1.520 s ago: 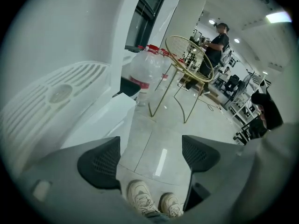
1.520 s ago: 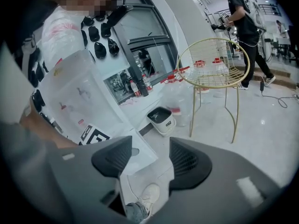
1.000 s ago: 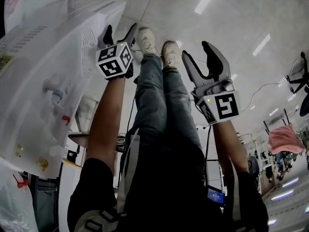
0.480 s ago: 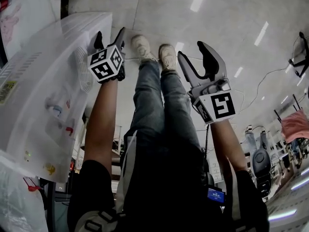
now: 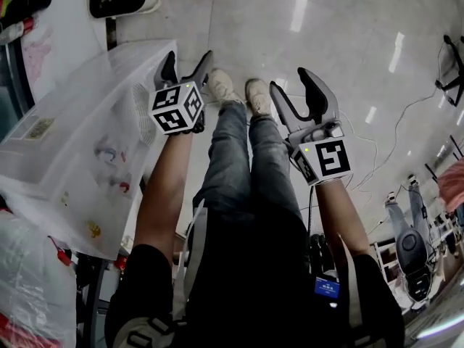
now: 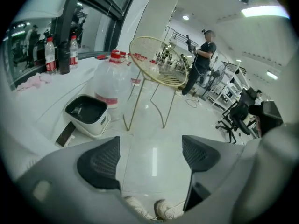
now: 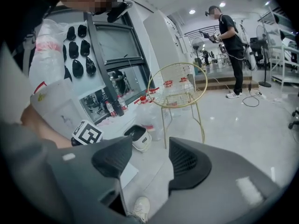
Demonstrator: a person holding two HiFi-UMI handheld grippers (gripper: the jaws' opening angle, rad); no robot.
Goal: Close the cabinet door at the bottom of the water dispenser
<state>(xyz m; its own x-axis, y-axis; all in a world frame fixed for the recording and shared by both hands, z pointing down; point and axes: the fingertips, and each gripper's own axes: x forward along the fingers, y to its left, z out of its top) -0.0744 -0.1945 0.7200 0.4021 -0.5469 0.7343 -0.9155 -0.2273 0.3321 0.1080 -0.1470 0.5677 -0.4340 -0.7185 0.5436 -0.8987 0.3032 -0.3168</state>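
Head view: water dispenser (image 5: pixel 87 158) is under plastic wrap, and my left tongs (image 5: pixel 186 65) are in the air just right of its lower end, touching nothing. Cabinet door (image 5: pixel 145 71) is on the dispenser's lower front, next to those tongs; can't tell through the wrap whether it's fully shut. Right tongs (image 5: pixel 296 93) are further right of the dispenser, past my shoes (image 5: pixel 239 89), also in the air. Left gripper view: left tongs (image 6: pixel 152 155) spread wide, only bare floor (image 6: pixel 154 139) and my shoes (image 6: pixel 161 209) in the gap. Ahead are a white bin with a dark top (image 6: pixel 86 113), a water jug (image 6: pixel 110 85), a gold wire chair (image 6: pixel 156 62) and another person (image 6: pixel 201 59) far back. Right gripper view: right tongs (image 7: pixel 149 160) partly spread, pinching nothing. The dispenser (image 7: pixel 53 108) is at the left edge, with my left tongs' marker cube (image 7: pixel 86 133) just right of it. The bin (image 7: pixel 138 136) and wire chair (image 7: pixel 180 87) stand further right of the dispenser.
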